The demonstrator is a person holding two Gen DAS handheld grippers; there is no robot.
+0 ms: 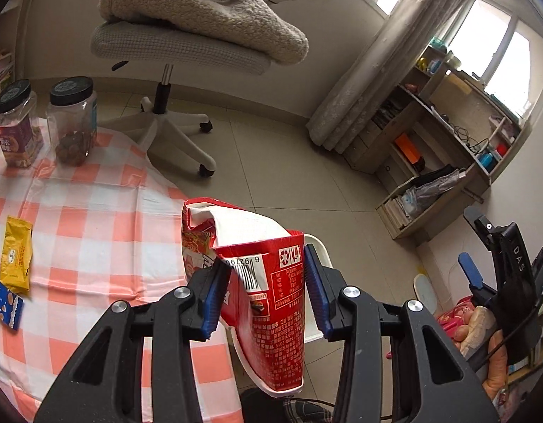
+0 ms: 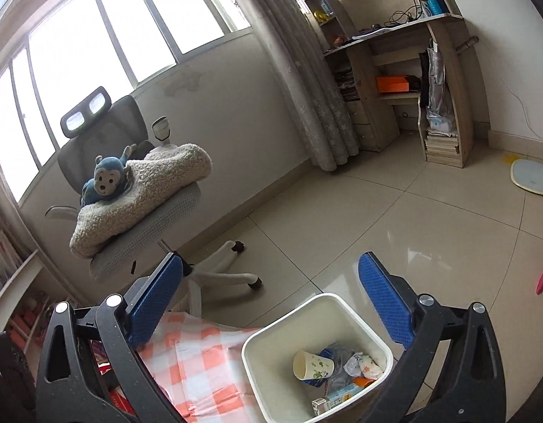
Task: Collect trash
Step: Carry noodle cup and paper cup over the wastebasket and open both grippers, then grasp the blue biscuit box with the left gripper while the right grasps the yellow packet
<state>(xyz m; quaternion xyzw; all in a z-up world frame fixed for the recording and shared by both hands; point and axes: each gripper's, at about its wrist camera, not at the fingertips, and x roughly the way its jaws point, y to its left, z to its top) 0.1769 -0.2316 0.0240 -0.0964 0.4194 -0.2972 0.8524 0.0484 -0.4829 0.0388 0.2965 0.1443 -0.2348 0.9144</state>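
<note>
Carton (image 1: pixel 271 303): red, crushed, pinched by L fingers (image 1: pixel 215 292)
R fingers (image 2: pixel 384 303): spread wide, empty, over bin (image 2: pixel 268 380)

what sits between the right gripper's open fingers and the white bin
Nothing. In the right wrist view the right gripper stands open and empty over the white bin, only air and floor tile between them.

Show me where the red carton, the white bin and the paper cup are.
red carton (image 1: pixel 278 303), left wrist view, printed red side.
white bin (image 2: pixel 271 338), right wrist view, near rim.
paper cup (image 2: pixel 315 365), right wrist view, patterned side, inside the bin.
</note>
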